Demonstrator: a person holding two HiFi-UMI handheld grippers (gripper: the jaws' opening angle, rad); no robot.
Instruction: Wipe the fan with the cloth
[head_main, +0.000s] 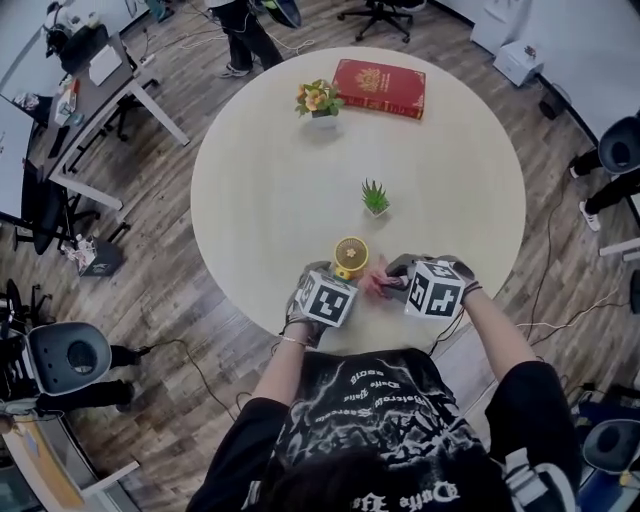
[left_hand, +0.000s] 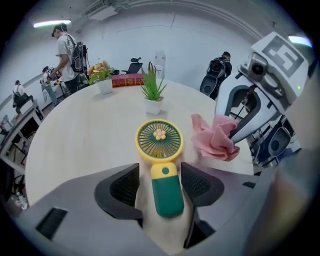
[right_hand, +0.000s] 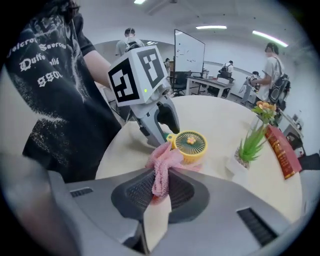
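- The round table (head_main: 260, 180) is bearing every item listed below.
- The red book (head_main: 380, 88) is lying at the table's far edge.
- The left gripper (left_hand: 160, 189) is hovering over the table's near edge. Its jaws are standing released on either side of the green handle of the fan (left_hand: 163, 167), with the pads clear of it.
- The right gripper (right_hand: 159, 192) is hovering over that same edge, its jaws clenching the pink cloth (right_hand: 162, 160).
- The fan, yellow-headed, is lying flat at the table's near edge.
- The green plant (head_main: 375, 198) is standing near the table's centre.

An open office: desks (head_main: 95, 95), swivel chairs (head_main: 68, 352) and a whiteboard (right_hand: 189, 52) (people (right_hand: 272, 65) standing about) surround the round bench (head_main: 270, 190).
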